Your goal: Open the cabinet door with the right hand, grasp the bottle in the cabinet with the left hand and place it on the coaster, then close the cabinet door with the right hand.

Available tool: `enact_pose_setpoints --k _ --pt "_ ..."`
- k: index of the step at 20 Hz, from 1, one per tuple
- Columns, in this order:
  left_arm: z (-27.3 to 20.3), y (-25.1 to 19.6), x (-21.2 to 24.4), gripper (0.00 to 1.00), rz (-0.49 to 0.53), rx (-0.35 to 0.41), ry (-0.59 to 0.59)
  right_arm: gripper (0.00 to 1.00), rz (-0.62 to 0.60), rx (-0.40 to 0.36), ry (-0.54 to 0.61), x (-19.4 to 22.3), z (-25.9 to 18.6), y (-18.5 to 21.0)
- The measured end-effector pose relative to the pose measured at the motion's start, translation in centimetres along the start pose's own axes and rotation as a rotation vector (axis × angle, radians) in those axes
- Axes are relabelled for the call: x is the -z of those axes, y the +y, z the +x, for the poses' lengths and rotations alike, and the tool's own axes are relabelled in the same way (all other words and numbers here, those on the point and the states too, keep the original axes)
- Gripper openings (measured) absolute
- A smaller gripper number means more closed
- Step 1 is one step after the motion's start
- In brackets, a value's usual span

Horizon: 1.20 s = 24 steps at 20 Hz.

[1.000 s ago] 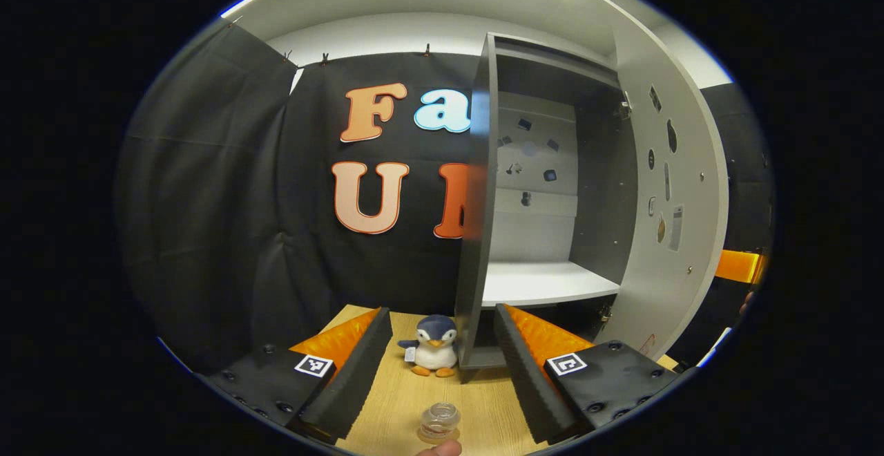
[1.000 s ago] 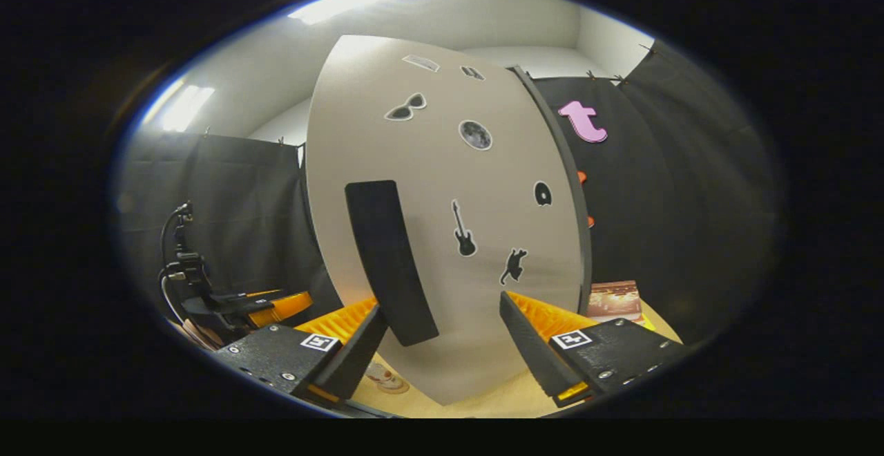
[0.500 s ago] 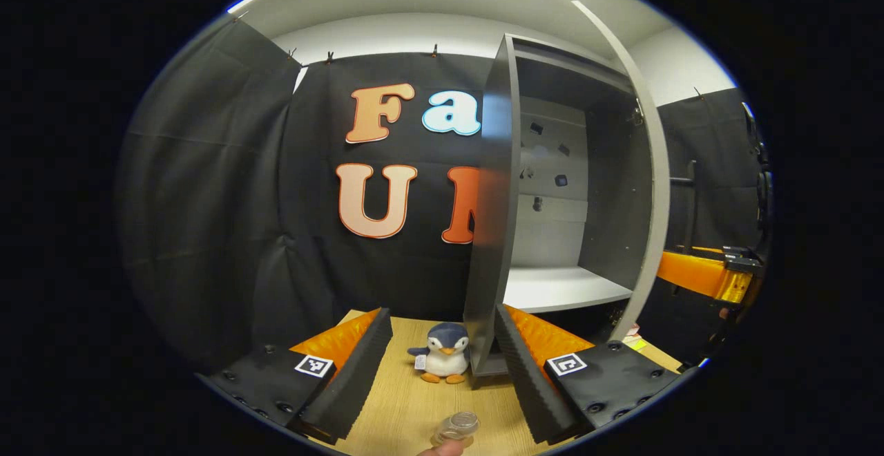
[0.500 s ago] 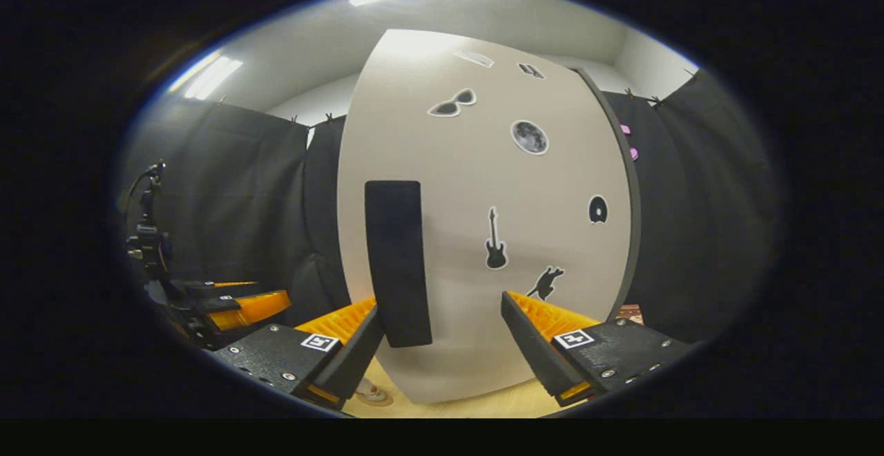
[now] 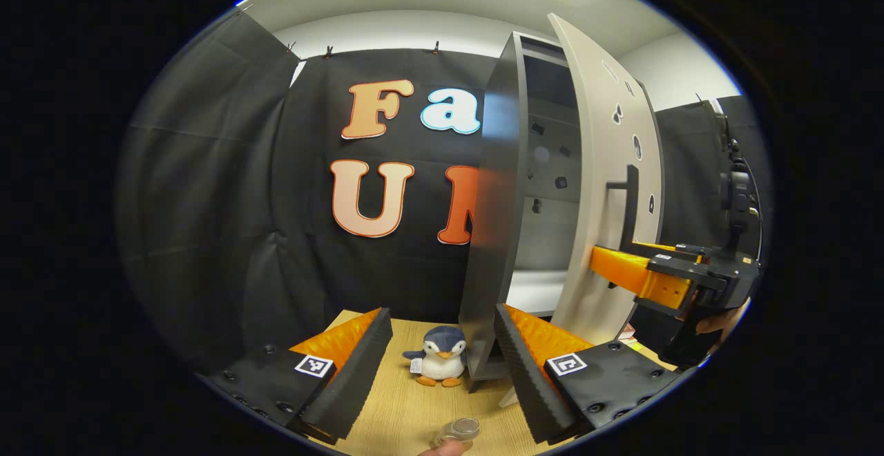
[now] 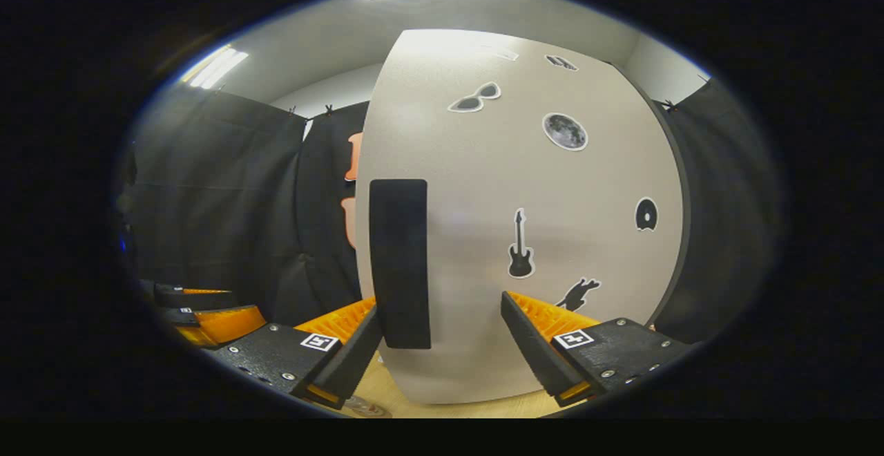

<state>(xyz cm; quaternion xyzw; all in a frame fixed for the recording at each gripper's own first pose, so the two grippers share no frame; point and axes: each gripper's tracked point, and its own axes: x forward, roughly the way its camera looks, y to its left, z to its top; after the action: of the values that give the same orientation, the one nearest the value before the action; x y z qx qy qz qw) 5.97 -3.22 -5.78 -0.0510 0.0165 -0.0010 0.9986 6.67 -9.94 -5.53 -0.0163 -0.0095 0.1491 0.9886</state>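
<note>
Here the right gripper (image 6: pixel 440 345) has its 2 fingers apart, against the cabinet door (image 6: pixel 525 235) beside the black handle (image 6: pixel 399 262) (contact not clear). The left gripper (image 5: pixel 438 366) is also spread, holding nothing, above the wooden table (image 5: pixel 407 407). The bottle (image 5: pixel 458 432) stands there, near a plush penguin (image 5: pixel 439 356).

One tall dark grey cabinet (image 5: pixel 494 221) stands at the far right of the light wooden worktop (image 5: pixel 407 407), with one pale grey door (image 6: pixel 525 235). The door carries one black rectangular handle (image 6: pixel 399 262) and at least six dark stickers. One small plush penguin (image 5: pixel 438 357) sits left of the cabinet. One clear round-lidded bottle (image 5: pixel 461 430) stands nearest.
</note>
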Motion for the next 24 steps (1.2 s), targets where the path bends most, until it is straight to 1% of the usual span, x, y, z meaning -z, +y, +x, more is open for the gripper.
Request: enact_pose_setpoints --k 1,2,3,6,7,8,10,11,14,15,18,21,24 --pt "0.1 0.3 0.1 0.94 0.000 -0.005 0.003 0.97 0.010 0.004 -0.001 0.1 0.2 0.2" --pt "0.4 0.7 0.1 0.99 0.000 -0.006 0.003 0.98 0.016 0.017 -0.005 0.2 0.4 0.1" --pt "0.4 1.0 0.0 0.94 0.000 -0.008 0.002 0.98 0.003 0.035 -0.013 0.0 0.6 0.1" --pt "0.9 2.1 0.2 0.94 -0.007 -0.014 0.008 0.98 -0.042 0.085 -0.015 0.3 1.0 -0.6" --pt "1.1 2.1 0.2 0.96 -0.012 -0.013 0.009 0.98 -0.040 0.098 -0.017 0.6 1.3 -0.5" --pt "1.1 2.3 0.3 0.94 -0.015 -0.015 0.010 0.98 -0.035 0.108 -0.018 0.8 1.5 -0.4" --pt "1.2 2.6 0.4 0.94 -0.021 -0.016 0.014 0.98 -0.021 0.127 -0.014 1.5 2.2 -0.7" --pt "1.0 2.5 0.6 0.99 -0.025 -0.017 0.019 0.97 -0.009 0.140 -0.011 1.8 2.6 -0.9" --pt "0.9 2.7 0.7 0.96 -0.032 -0.013 0.022 0.97 -0.009 0.168 -0.019 1.9 2.9 -1.0" --pt "1.4 2.8 0.7 0.94 -0.030 -0.013 0.021 0.97 -0.008 0.179 -0.021 1.9 3.1 -1.2" --pt "1.5 3.0 0.4 0.94 -0.029 -0.010 0.014 0.97 -0.007 0.210 -0.019 2.2 3.7 -1.7" --pt "1.3 2.8 -0.1 0.94 -0.026 -0.008 0.003 0.97 -0.006 0.222 -0.015 2.1 4.0 -1.7" --pt "1.2 2.2 -0.3 0.94 -0.020 -0.001 0.004 0.97 -0.007 0.218 -0.009 2.2 3.9 -1.6"
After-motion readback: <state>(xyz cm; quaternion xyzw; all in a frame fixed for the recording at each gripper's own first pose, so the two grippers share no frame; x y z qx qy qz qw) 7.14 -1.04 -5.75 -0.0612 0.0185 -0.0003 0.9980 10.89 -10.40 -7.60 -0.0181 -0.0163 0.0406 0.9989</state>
